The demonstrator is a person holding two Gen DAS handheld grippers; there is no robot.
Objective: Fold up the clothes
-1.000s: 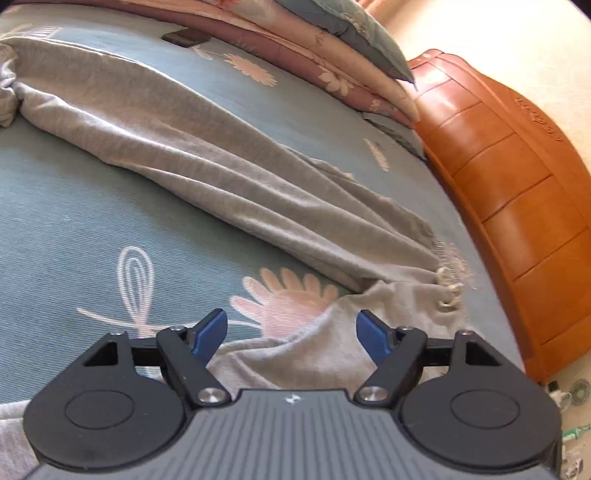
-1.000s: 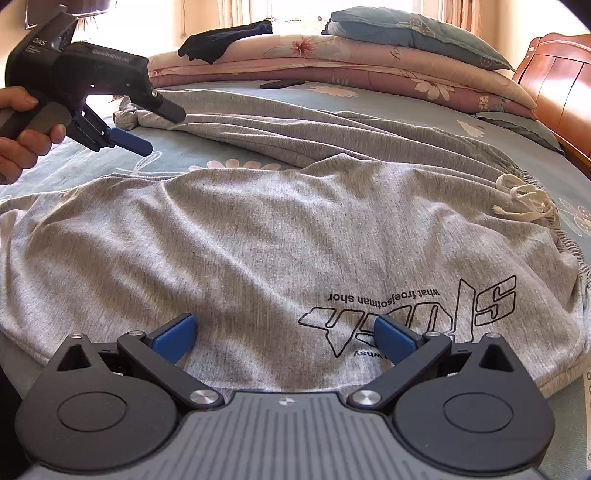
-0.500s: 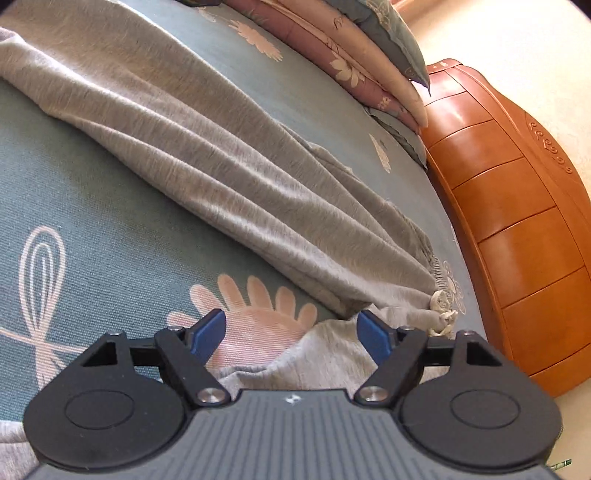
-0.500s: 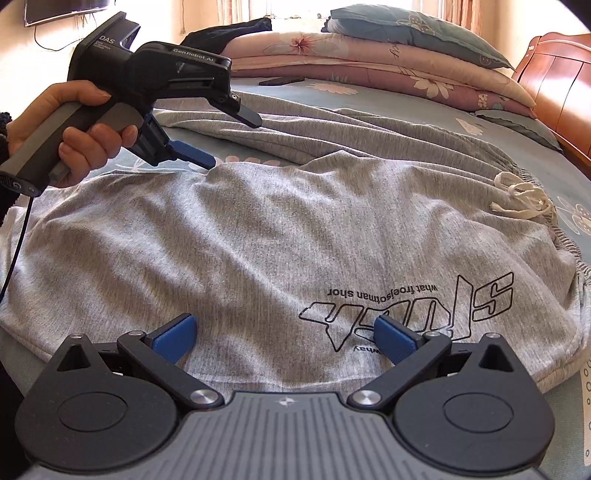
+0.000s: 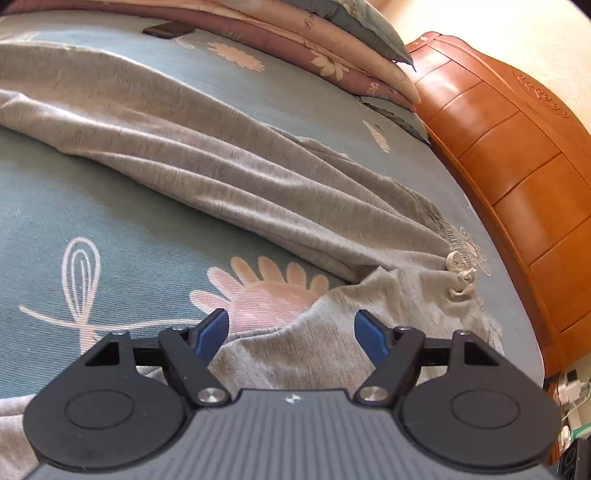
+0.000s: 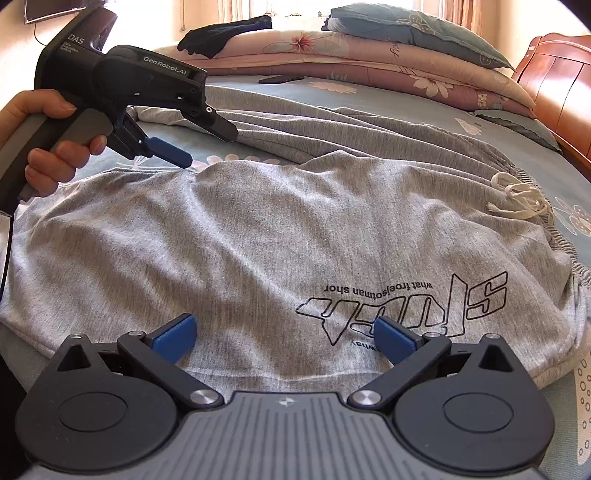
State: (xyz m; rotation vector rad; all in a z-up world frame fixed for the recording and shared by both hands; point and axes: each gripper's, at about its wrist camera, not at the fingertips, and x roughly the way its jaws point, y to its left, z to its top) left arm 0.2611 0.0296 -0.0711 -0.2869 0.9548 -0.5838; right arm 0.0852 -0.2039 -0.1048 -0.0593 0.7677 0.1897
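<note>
Grey sweatpants (image 6: 295, 229) with a black printed logo lie spread on the bed; one leg (image 5: 240, 177) runs in folds toward the far left. The white drawstring (image 6: 517, 195) sits at the waistband on the right, the same drawstring (image 5: 460, 273) showing in the left wrist view. My left gripper (image 5: 291, 321) is open just above the far edge of the near leg, nothing pinched; a hand (image 6: 55, 147) holds that left gripper (image 6: 207, 147). My right gripper (image 6: 284, 325) stands open over the near edge of the fabric beside the logo.
Blue floral bed sheet (image 5: 74, 221) under everything. Stacked quilts and a pillow (image 6: 369, 44) at the far side, a black garment (image 6: 225, 31) on them, a dark flat device (image 6: 280, 78) on the sheet. Wooden headboard (image 5: 517, 147) on the right.
The left gripper has travelled rightward and lower, from over the sheet to the far edge of the pants leg. The right gripper has stayed where it was.
</note>
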